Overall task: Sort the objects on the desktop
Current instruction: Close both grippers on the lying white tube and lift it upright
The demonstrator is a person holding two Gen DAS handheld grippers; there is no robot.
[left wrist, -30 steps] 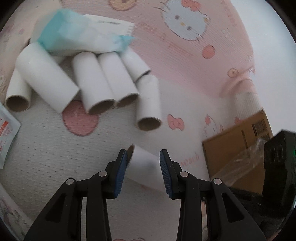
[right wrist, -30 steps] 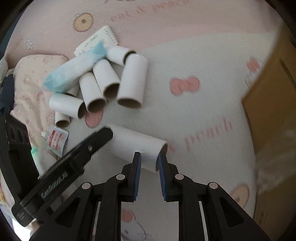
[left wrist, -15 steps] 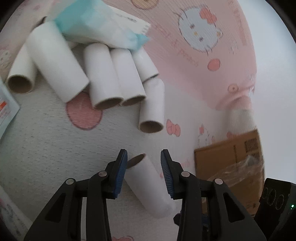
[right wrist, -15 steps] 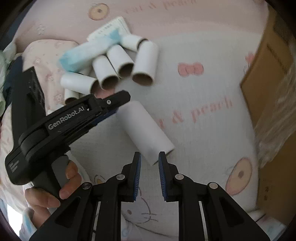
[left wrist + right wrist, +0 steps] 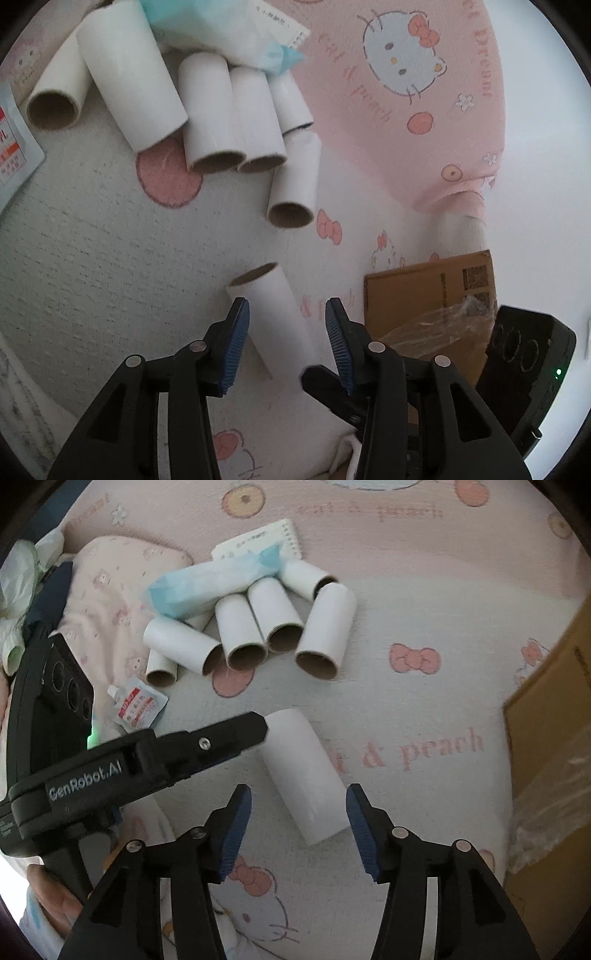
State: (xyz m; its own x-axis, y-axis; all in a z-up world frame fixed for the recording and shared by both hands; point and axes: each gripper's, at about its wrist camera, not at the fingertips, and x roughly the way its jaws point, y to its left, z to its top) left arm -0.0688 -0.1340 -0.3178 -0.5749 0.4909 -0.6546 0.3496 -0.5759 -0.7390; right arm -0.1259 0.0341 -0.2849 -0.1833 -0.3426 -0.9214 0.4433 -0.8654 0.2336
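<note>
Cardboard tube (image 5: 303, 771) lying flat, long axis diagonal, both hand-held grippers opening, gripping nothing.

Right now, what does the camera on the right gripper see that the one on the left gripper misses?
Only the right wrist view shows the person's hand gripping the left gripper's handle, and a pale pink pillow.

Only the left wrist view shows the cat face print on the pink cloth.

Both show the lone tube lying apart from the tube pile, the blue packet, the red-and-white pouch and the cardboard box.
</note>
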